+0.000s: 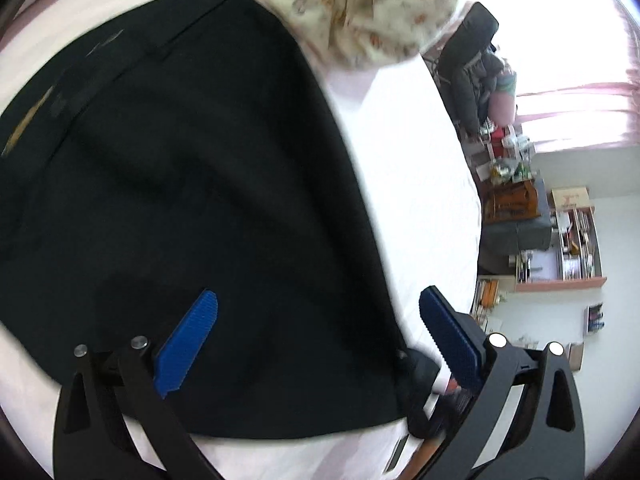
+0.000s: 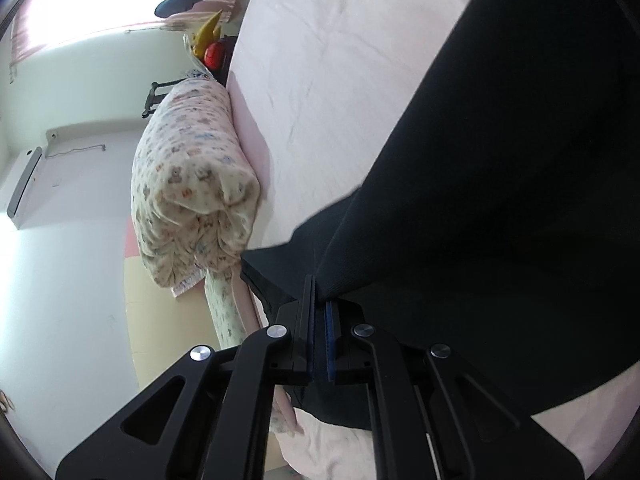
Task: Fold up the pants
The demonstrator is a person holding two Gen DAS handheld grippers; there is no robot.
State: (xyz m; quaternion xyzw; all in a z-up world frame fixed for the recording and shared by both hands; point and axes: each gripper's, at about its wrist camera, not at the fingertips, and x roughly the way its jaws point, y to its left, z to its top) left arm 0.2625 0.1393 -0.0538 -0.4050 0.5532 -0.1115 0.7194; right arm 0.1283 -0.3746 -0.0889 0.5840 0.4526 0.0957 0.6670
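Pants (image 2: 500, 200) sit pinched in your right gripper (image 2: 320, 320): its blue pads (image 2: 329, 340) are pressed together on a folded edge of the black cloth, which rises from the jaws and spreads up and to the right across that view. A second layer of the same cloth juts out to the left of the jaws, just beside the held fold. Below the jaws the dark fabric drapes down onto the pink sheet (image 2: 320, 60).

Your left gripper (image 1: 318, 320) has its jaws wide apart with nothing pinched between them. Its left pad (image 1: 186, 344) hangs over the pants (image 1: 180, 200); its right pad (image 1: 450, 344) hangs over the cloth's right edge and the sheet (image 1: 420, 168). Whether either pad touches the fabric, you cannot tell from this view. The pants lie spread flat on the bed there, a seam running diagonally near the top left, the bottom hem close to the gripper's frame.

Past the pants, a rolled quilt (image 2: 192, 184) with a small bear print lies on the sheet at its edge; in the left view the quilt (image 1: 360, 8) lies just beyond the pants' top corner. Further off, beside the bed, stand cluttered shelves (image 1: 560, 240) and a bright window with a pink curtain (image 1: 580, 92).
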